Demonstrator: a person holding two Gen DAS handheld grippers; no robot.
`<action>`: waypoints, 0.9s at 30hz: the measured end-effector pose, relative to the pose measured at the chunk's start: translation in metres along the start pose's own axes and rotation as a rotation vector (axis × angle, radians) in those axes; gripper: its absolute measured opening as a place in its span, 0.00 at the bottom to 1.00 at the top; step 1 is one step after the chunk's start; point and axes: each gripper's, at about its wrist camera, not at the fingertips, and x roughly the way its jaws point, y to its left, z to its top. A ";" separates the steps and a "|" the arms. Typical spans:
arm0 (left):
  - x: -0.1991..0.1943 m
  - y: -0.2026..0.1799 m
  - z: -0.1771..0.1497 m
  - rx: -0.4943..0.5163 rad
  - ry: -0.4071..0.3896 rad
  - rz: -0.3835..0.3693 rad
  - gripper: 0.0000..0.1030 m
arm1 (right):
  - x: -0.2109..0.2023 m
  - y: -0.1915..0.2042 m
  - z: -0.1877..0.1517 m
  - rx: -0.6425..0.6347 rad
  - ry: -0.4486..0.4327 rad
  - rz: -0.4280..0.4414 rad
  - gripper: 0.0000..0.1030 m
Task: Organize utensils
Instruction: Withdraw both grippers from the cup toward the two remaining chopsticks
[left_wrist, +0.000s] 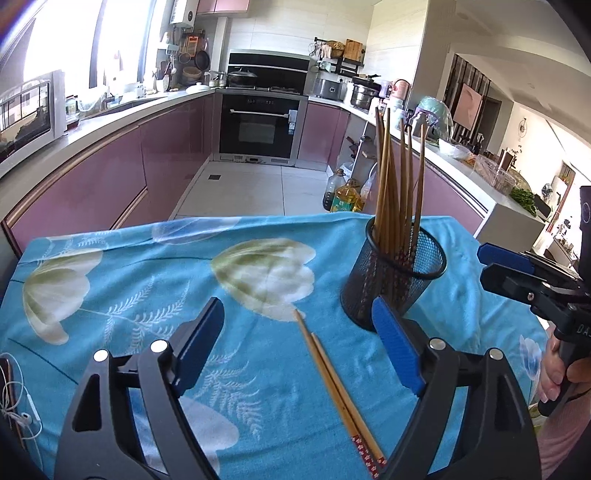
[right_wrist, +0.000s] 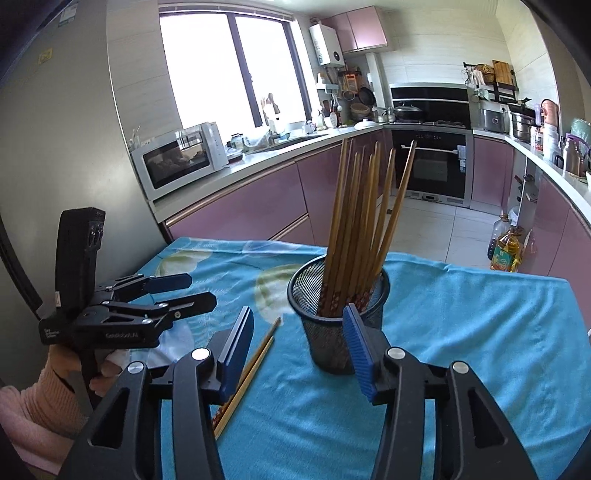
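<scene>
chopsticks (left_wrist: 338, 387) loose on cloth (left_wrist: 147, 295); red patterned ends visible only left view; both grippers (left_wrist: 299, 347) (right_wrist: 297, 349) agape, empty.

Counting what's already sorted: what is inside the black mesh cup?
The black wire-mesh cup holds a bundle of brown wooden chopsticks standing with red-patterned ends down. An exact count is unclear because they overlap, and the cup's floor is hidden.

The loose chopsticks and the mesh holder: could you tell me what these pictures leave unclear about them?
- Pair of chopsticks: patterned ends cut off by the left wrist view's bottom edge; in the right wrist view the right gripper's finger hides part of them.
- Mesh holder: chopstick count inside unclear, since they overlap.
- Holder's base: hidden behind a left gripper finger.
</scene>
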 end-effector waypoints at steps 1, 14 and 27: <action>0.000 0.001 -0.005 0.000 0.010 0.014 0.79 | 0.004 0.003 -0.006 -0.007 0.021 0.009 0.50; 0.013 0.019 -0.056 -0.017 0.101 0.099 0.79 | 0.069 0.053 -0.071 -0.084 0.247 0.007 0.52; 0.016 0.017 -0.066 -0.009 0.122 0.089 0.79 | 0.077 0.062 -0.081 -0.115 0.276 -0.051 0.52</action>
